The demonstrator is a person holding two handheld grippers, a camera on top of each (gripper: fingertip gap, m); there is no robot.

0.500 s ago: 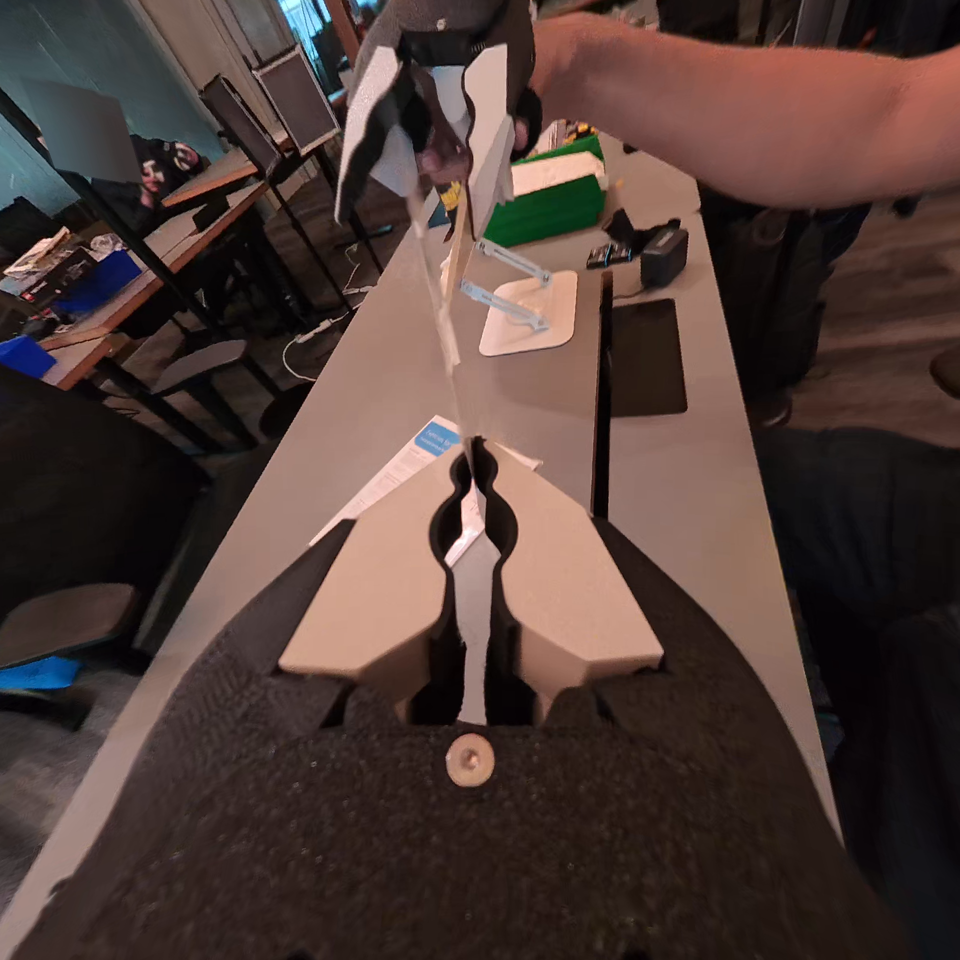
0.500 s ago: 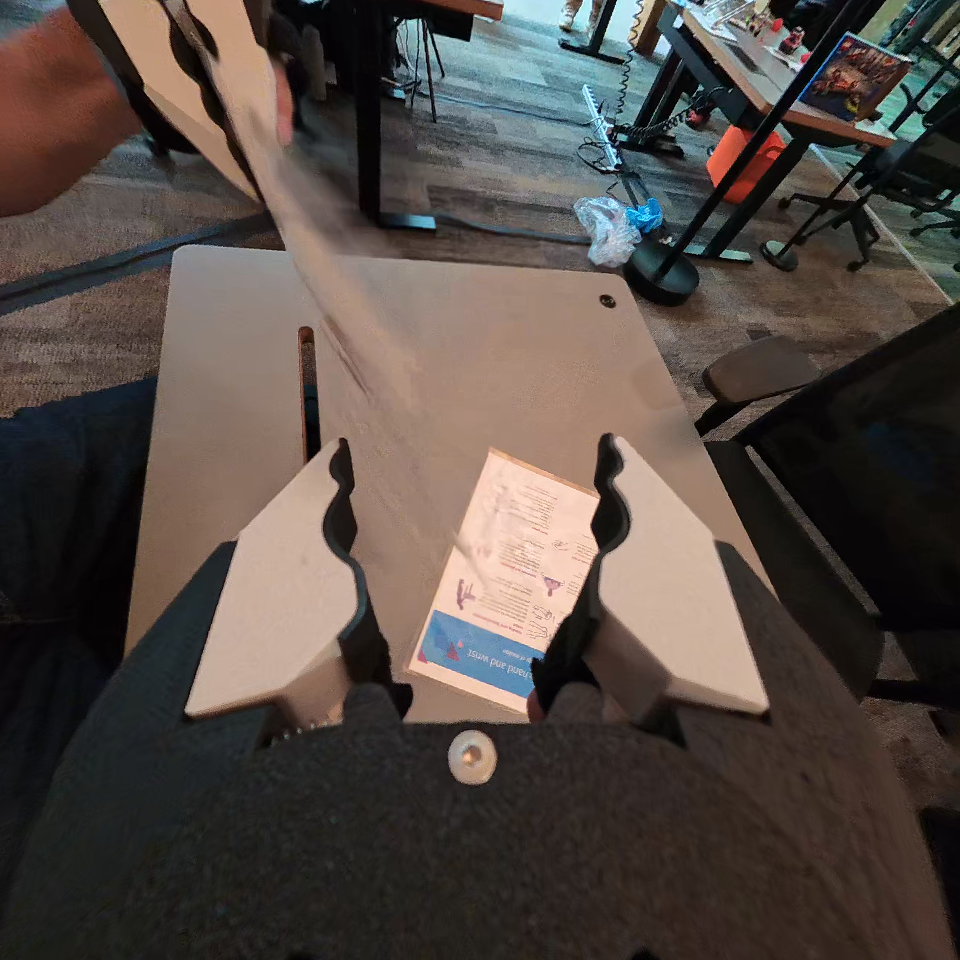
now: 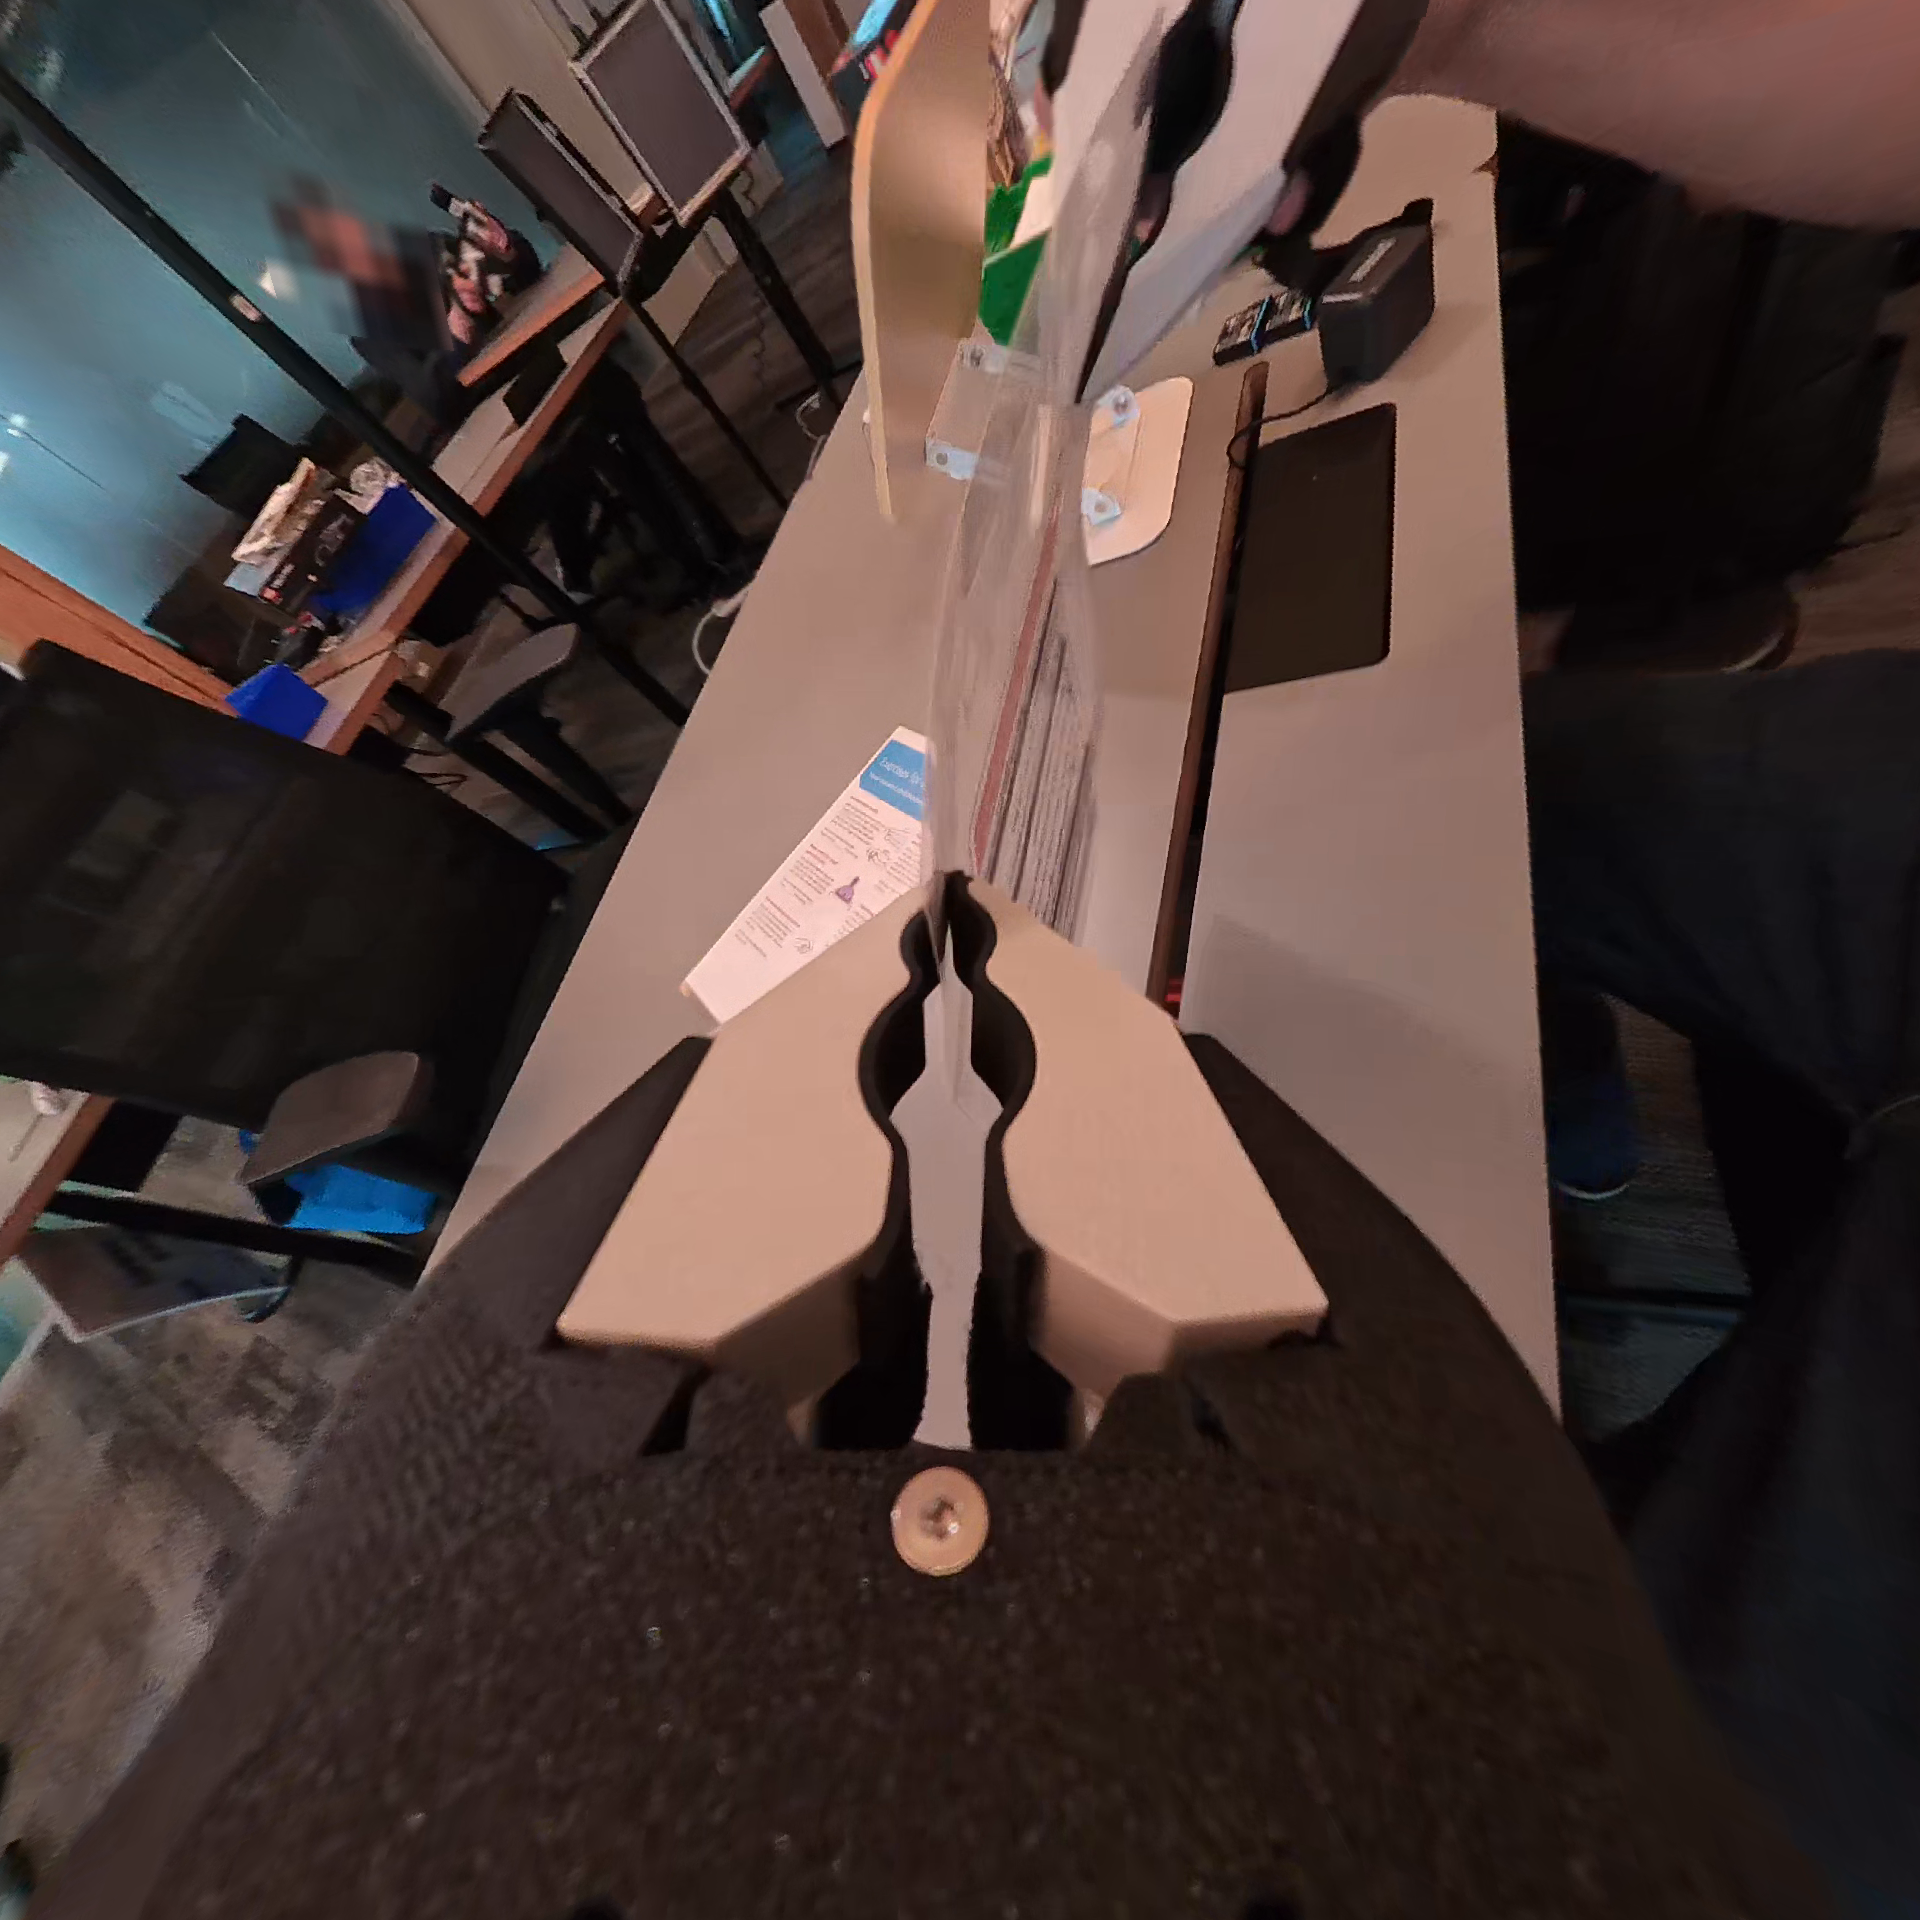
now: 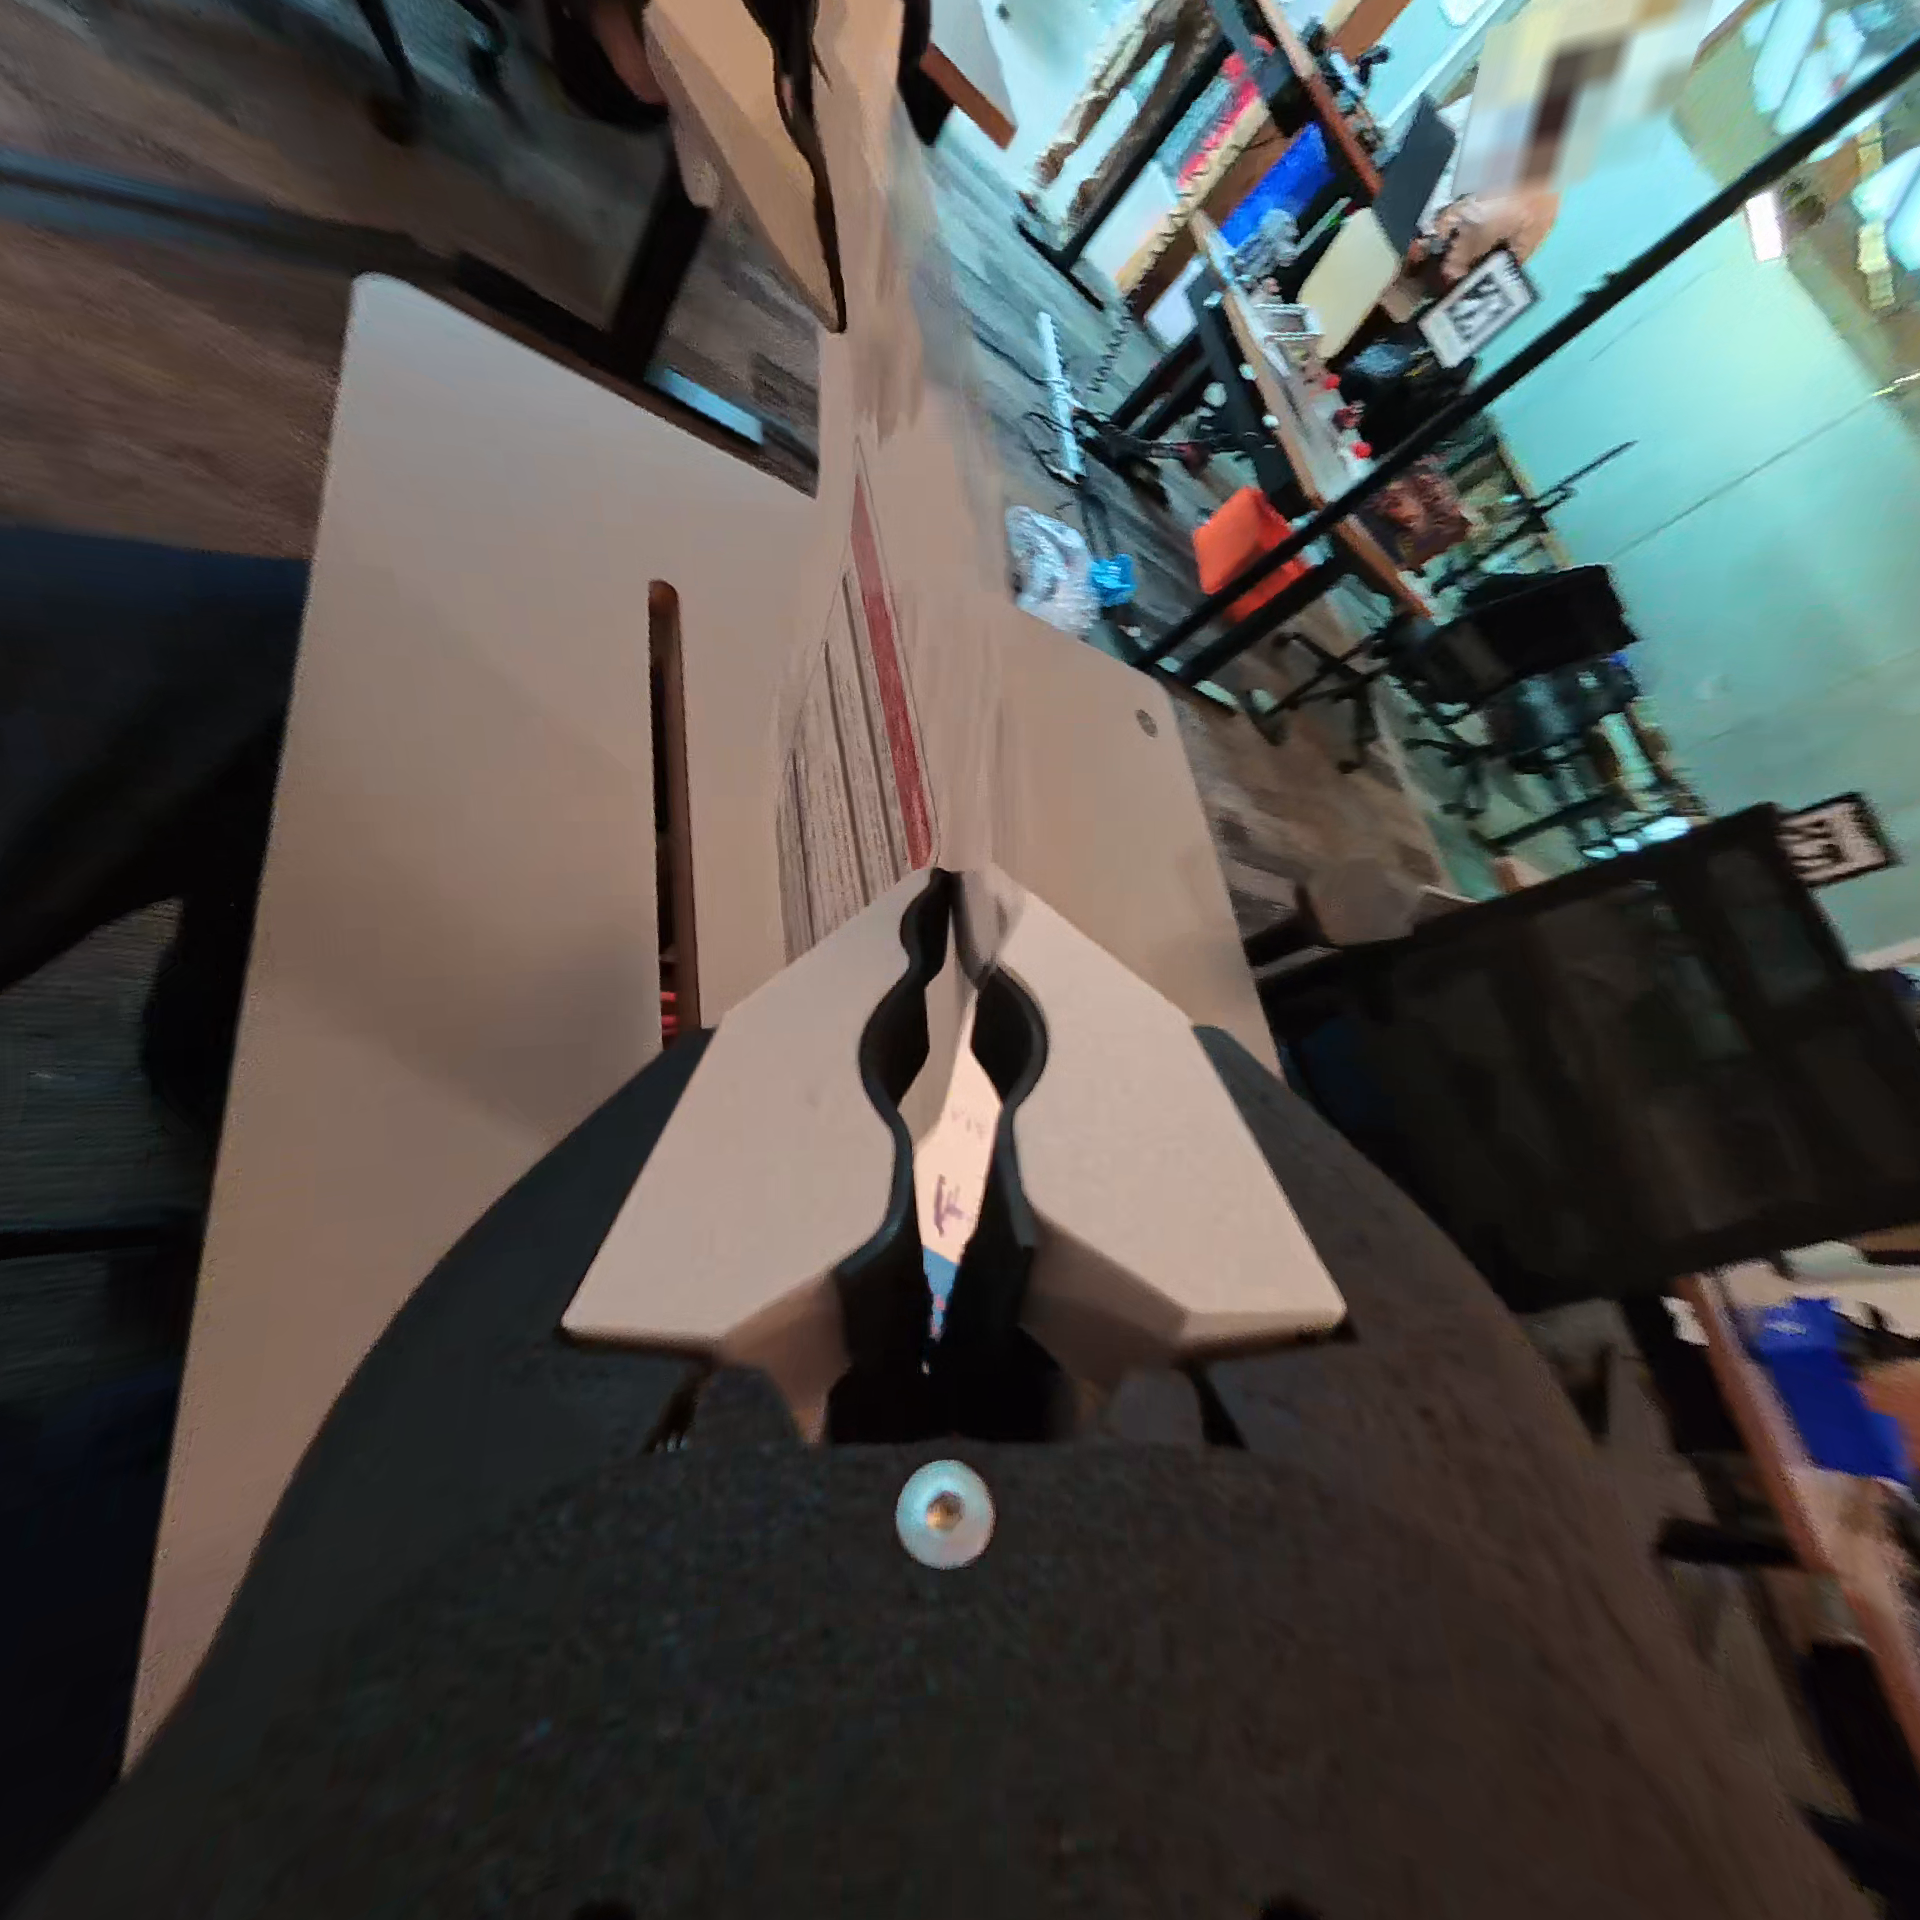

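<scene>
My left gripper [image 3: 948, 904] is shut on one end of a clear plastic sleeve [image 3: 997, 644], which stretches up and away over the grey table [image 3: 1351, 935]. My right gripper [image 4: 951, 894] is shut on the sleeve's other end [image 4: 940, 582]. It also shows at the top of the left wrist view [image 3: 1216, 135]. The left gripper shows at the top of the right wrist view [image 4: 800, 104]. A printed sheet with a red band [image 4: 862, 707] shows in or behind the sleeve; I cannot tell which. A white and blue leaflet [image 3: 821, 883] lies flat on the table beneath.
A clear acrylic stand on a white base [image 3: 1143, 457], a black charger [image 3: 1371, 301], a black pad [image 3: 1320, 540] and a green box [image 3: 1013, 229] sit farther along the table. A slot [image 3: 1205, 675] runs along the table. A black chair [image 3: 260, 883] stands left of it. One gripper's finger ends stand about 15 centimeters off the other's.
My right gripper was open above the leaflet; it is now shut on the sleeve's end. Both views have tilted, and the two grippers are closer together.
</scene>
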